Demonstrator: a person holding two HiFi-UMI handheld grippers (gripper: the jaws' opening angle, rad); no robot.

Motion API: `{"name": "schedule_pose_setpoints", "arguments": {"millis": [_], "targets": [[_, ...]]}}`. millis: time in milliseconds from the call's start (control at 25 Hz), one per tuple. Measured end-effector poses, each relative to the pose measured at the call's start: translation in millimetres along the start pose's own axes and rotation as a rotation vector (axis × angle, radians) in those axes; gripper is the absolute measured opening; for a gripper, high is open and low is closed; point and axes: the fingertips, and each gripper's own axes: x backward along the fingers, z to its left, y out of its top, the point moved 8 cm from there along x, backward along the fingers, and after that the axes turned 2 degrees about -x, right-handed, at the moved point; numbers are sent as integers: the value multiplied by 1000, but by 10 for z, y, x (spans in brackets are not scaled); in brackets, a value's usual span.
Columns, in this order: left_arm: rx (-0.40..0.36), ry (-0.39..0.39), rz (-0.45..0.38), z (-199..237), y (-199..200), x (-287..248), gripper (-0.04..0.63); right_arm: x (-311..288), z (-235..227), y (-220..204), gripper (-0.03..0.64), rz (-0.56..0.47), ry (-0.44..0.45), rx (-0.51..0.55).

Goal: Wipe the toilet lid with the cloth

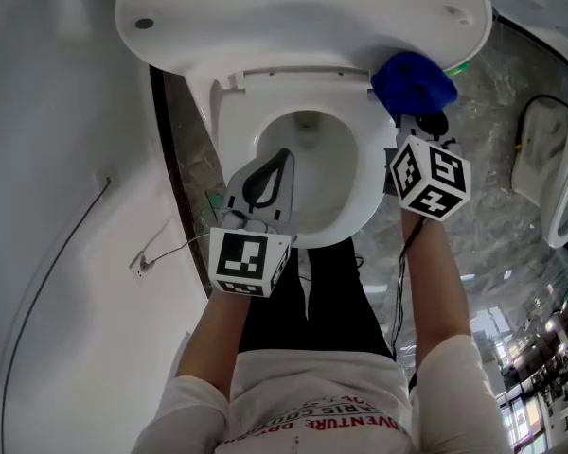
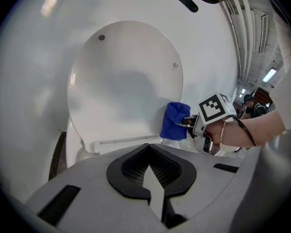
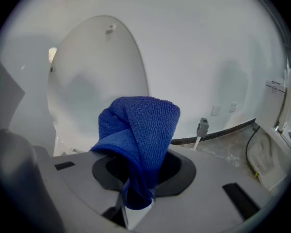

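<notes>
Right gripper view: right tongs [image 3: 133,205] pinch a bunched blue terry cloth [image 3: 140,130]; rubbing the white plastic toilet lid [image 3: 94,76] at ten o'clock could tug it free. The left tongs [image 2: 150,171] are closed, empty.

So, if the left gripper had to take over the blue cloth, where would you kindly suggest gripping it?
Probably the bunched upper fold of the blue cloth, coming in from the person's left. That fold stands free above the right gripper, whose jaws pinch its lower end.
</notes>
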Motion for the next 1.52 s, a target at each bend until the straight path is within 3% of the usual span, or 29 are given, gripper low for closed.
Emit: {"name": "schedule_pose_setpoints", "arguments": {"millis": [320,480,800,1080,1240,1360,1520], "targets": [[-18,-31,-14,-329,101,-106,6,339,-416,-40,87,4,-71,-22],[-40,-38,-28,-457,323,-45,6,588,-501,175,87,-15,-66,-44],[-125,-61,-146,-446,1408,443,6,1074,-266,1435,87,-167,-29,-52],[-109,86,-352,-22,2588,938,6,1494,229,2675,87,-380,64,-18],[-133,152,-433,202,3087,1000,6,1479,540,3062,87,-452,131,47],[-132,174,-416,373,3218,877,6,1311,731,3113,87,-438,174,49],[-110,147,-310,531,3193,635,6,1078,890,3037,87,-359,199,73]]}}
